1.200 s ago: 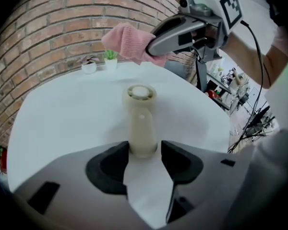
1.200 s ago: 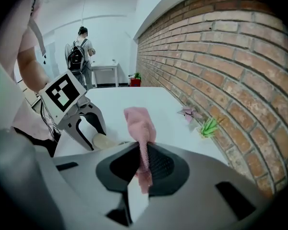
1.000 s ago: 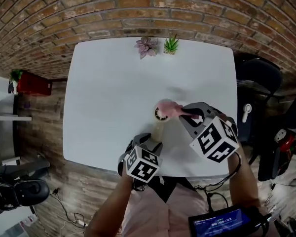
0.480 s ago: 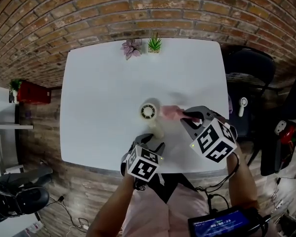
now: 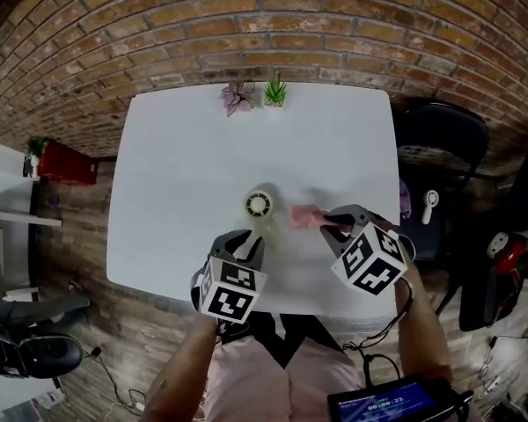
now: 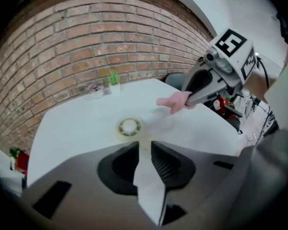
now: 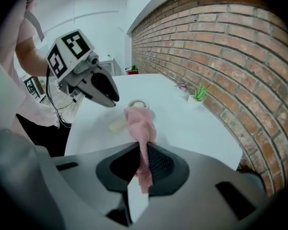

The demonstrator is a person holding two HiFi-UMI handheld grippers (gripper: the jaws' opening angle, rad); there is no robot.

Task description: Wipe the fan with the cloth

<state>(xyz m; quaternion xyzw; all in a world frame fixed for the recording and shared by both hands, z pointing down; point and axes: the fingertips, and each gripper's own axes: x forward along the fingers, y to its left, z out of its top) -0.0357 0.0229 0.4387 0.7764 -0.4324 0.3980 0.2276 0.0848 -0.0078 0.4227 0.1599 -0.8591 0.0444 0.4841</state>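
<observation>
- The left gripper's [image 5: 245,243] jaws have just been closing. They now stand a narrow gap apart, with only bare tabletop [image 5: 176,174] showing between them, so they hold nothing.
- The right gripper's [image 5: 331,223] jaws are clamped on the pink cloth [image 5: 306,215]. Its loose end sticks out ahead of them at the centre right of the head view.
- The fan [image 5: 259,204] lies flat at the centre of that view, round head up-frame. Its pale handle points down-frame toward the left jaws, which do not touch it.
- The cloth is just right of the fan head and apart from it. Whether it rests on the tabletop I cannot tell.
- Two small potted plants [image 5: 257,95] stand at the upper edge of the tabletop, against the brick wall [image 5: 246,25].
- Judged from this, the moment is a gap in the wiping, with neither gripper on the fan.
- The next move calls for swinging the cloth left onto the fan head. The left jaws would likely need to pin the handle, since so light a fan may slide.
</observation>
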